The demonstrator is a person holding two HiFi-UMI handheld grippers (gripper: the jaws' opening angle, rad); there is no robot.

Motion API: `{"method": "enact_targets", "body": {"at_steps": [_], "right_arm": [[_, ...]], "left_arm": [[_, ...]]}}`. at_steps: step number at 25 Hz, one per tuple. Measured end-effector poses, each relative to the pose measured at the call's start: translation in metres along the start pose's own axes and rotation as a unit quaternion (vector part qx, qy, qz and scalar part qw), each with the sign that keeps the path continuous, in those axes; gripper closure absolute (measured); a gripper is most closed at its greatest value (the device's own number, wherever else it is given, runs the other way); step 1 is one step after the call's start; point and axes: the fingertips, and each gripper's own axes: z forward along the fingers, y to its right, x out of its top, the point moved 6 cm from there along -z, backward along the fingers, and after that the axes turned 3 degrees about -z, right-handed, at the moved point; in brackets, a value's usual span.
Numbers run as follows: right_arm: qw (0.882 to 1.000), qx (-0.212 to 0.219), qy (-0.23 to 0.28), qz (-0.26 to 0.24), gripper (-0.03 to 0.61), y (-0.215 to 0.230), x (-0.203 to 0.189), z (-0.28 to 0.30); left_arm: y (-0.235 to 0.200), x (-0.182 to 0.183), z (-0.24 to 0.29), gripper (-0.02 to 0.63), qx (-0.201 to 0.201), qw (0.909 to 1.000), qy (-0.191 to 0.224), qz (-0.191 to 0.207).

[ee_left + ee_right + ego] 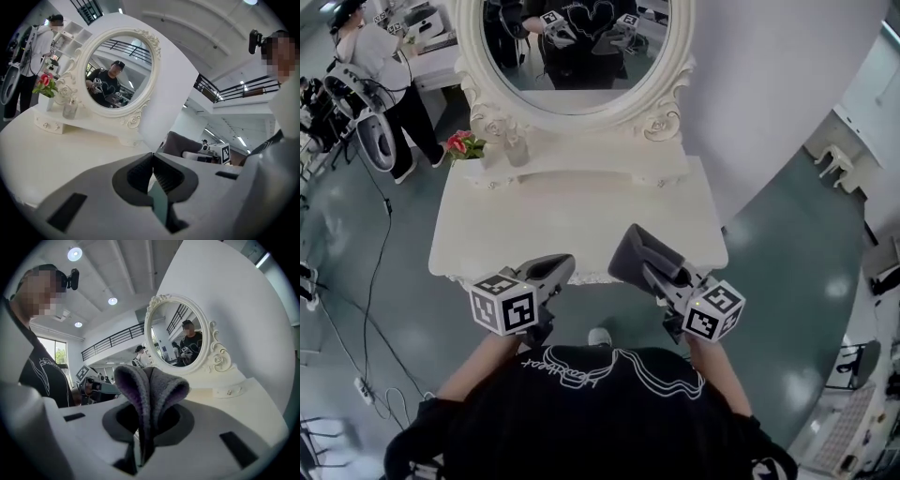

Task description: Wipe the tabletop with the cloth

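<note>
Both jaws of my right hand-held gripper point(147, 420) pinch a folded, fuzzy grey cloth point(151, 384), held over the smooth white tabletop's point(572, 225) front edge; my left hand-held gripper point(153, 174) is clenched on nothing.

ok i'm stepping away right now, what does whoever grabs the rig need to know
Left gripper: shut, empty, at the table's front edge.
Right gripper: shut on the folded grey cloth, at the front right of the tabletop; whether it touches is unclear.
Flowers and a small bottle stand at the back left, below the mirror.
Done: cloth gripped.
Left: wipe the tabletop; no wiped area shows.
</note>
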Motion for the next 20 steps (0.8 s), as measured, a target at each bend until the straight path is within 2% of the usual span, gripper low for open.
{"method": "enact_targets", "body": {"at_steps": [9, 20], "right_arm": [[1.0, 0.011, 0.005, -0.026, 0.528, -0.051, -0.005, 0.007], [0.999, 0.008, 0.012, -0.033, 0.528, -0.07, -0.006, 0.009]], "left_arm": [[0.012, -0.01, -0.039, 0.609, -0.01, 0.9999, 0.013, 0.004], [0.017, -0.009, -0.055, 0.609, -0.008, 0.9996, 0.022, 0.017]]}}
